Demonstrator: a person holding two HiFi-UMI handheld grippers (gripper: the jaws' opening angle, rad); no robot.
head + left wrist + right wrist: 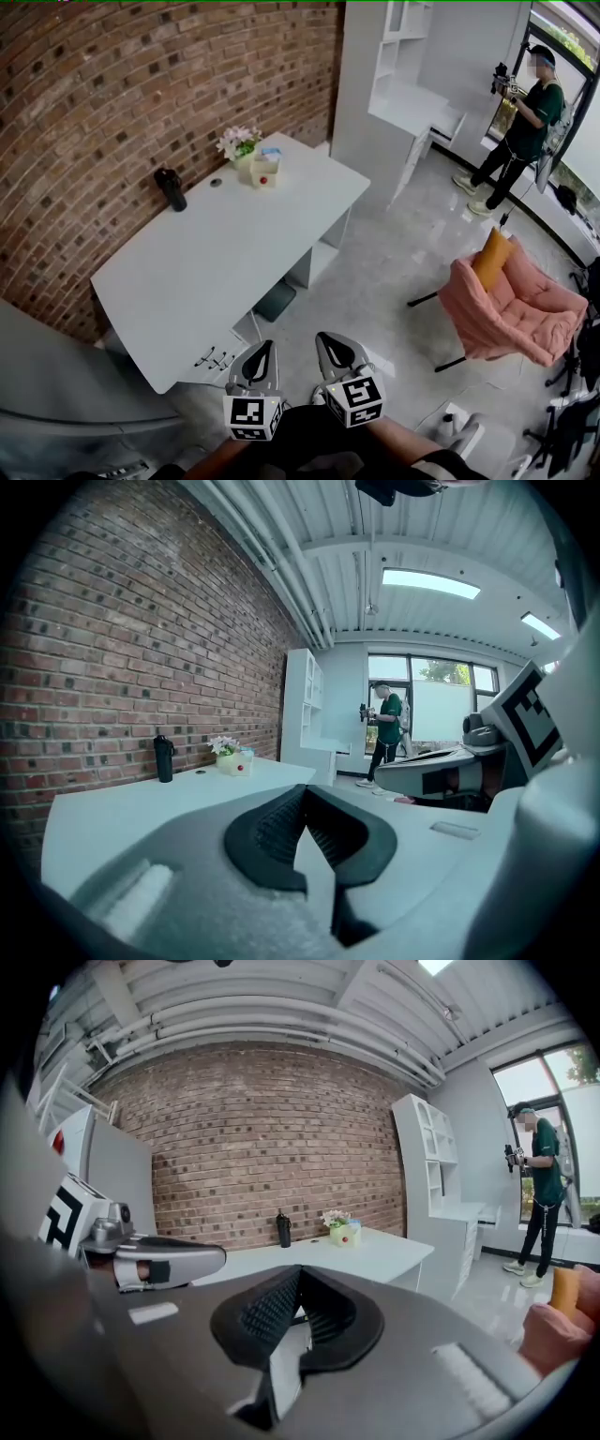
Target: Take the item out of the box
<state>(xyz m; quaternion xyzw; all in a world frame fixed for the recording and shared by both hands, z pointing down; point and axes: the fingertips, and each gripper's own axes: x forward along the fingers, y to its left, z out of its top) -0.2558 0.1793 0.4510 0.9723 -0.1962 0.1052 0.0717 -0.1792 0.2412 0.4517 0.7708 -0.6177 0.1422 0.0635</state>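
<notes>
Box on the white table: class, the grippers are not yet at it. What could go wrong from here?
1. The box stands right beside the flowers at the far end of the table; a careless reach could knock the flowers over.
2. The left gripper and right gripper both have their jaws shut; unless they open first, they would likely shove the small box along instead of reaching into it.

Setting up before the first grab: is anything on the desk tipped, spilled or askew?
Nothing stands out. The black bottle, the flowers and the small box stand upright on the white desk by the brick wall; no spill shows.
</notes>
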